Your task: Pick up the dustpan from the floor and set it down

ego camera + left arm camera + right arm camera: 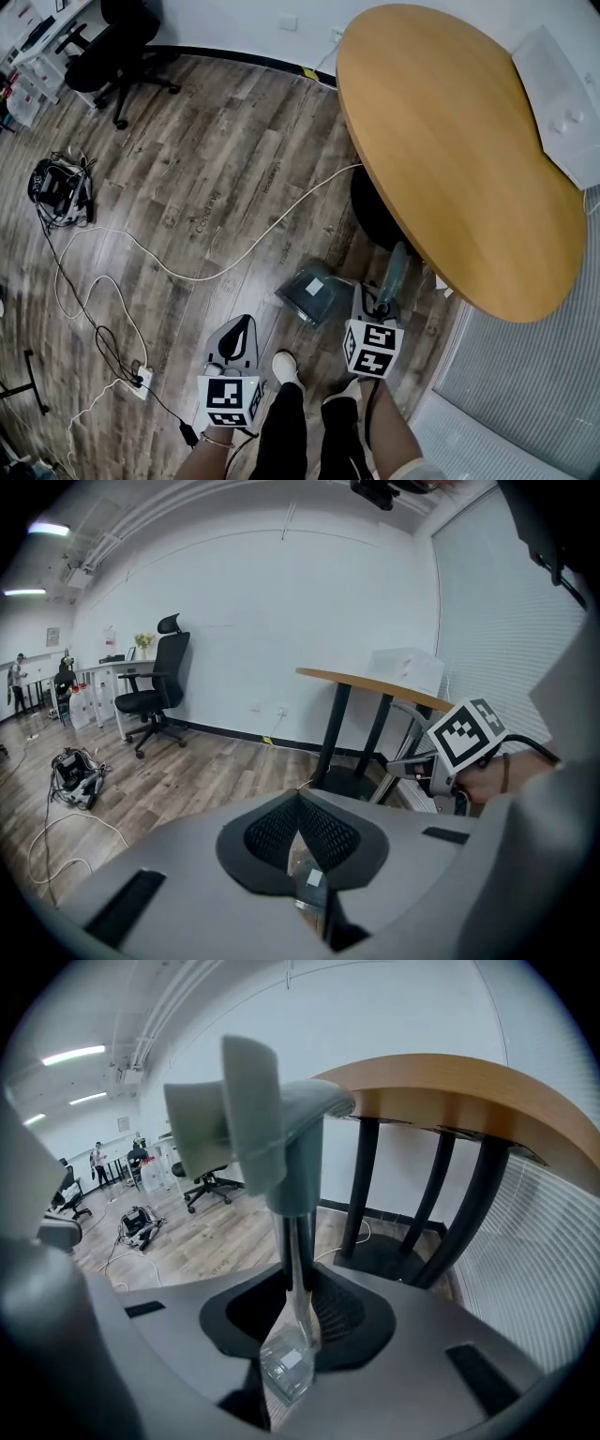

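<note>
**Beside the round wooden table (450, 141): a narrow hold**

Low over the wood-plank floor (206, 169), the right gripper (382, 302) clamps the slim handle of a grey-green plastic dustpan (314, 292). The left gripper (239, 326) is closed and empty. The pan's weight could twist it against the table edge.

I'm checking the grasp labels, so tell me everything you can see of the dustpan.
The dustpan is grey-green, plastic by its look: a scoop-shaped pan on a long slim handle. The right gripper is shut on the handle's thin dark stem; nothing else holds it. In the head view it sits low beside the round wooden table, ahead of the person's feet. Whether the pan touches the floor cannot be told.
</note>
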{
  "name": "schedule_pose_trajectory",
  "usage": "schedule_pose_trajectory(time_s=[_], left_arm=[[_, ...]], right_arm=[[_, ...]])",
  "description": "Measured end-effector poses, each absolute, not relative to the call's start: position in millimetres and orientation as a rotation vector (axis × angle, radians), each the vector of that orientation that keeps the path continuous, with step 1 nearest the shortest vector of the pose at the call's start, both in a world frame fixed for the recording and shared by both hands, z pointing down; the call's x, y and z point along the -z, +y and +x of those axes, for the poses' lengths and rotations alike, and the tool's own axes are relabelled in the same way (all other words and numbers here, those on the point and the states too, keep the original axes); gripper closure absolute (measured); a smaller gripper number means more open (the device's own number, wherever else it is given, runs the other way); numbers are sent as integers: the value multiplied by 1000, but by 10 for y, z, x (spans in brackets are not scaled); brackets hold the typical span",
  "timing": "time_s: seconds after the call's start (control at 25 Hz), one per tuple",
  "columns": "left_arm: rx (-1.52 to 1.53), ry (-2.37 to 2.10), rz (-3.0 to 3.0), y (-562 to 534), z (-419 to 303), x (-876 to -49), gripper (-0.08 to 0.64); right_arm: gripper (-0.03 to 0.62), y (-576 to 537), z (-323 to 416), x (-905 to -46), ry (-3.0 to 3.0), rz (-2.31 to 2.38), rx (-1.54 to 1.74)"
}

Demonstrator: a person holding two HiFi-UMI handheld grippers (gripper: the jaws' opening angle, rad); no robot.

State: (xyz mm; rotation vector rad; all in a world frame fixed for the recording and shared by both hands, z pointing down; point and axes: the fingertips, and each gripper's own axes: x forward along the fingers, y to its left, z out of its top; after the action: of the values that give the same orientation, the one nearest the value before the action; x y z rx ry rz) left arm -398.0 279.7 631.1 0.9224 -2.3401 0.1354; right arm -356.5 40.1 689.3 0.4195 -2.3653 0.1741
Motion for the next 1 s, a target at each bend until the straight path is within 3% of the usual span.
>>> schedule_pose_trajectory(time_s=[1.0], left_arm=[[-120,-2327,914,2678,-3980,-6321,543]], right_arm=[[463,154,-3470,-6929,-2350,483,-259]])
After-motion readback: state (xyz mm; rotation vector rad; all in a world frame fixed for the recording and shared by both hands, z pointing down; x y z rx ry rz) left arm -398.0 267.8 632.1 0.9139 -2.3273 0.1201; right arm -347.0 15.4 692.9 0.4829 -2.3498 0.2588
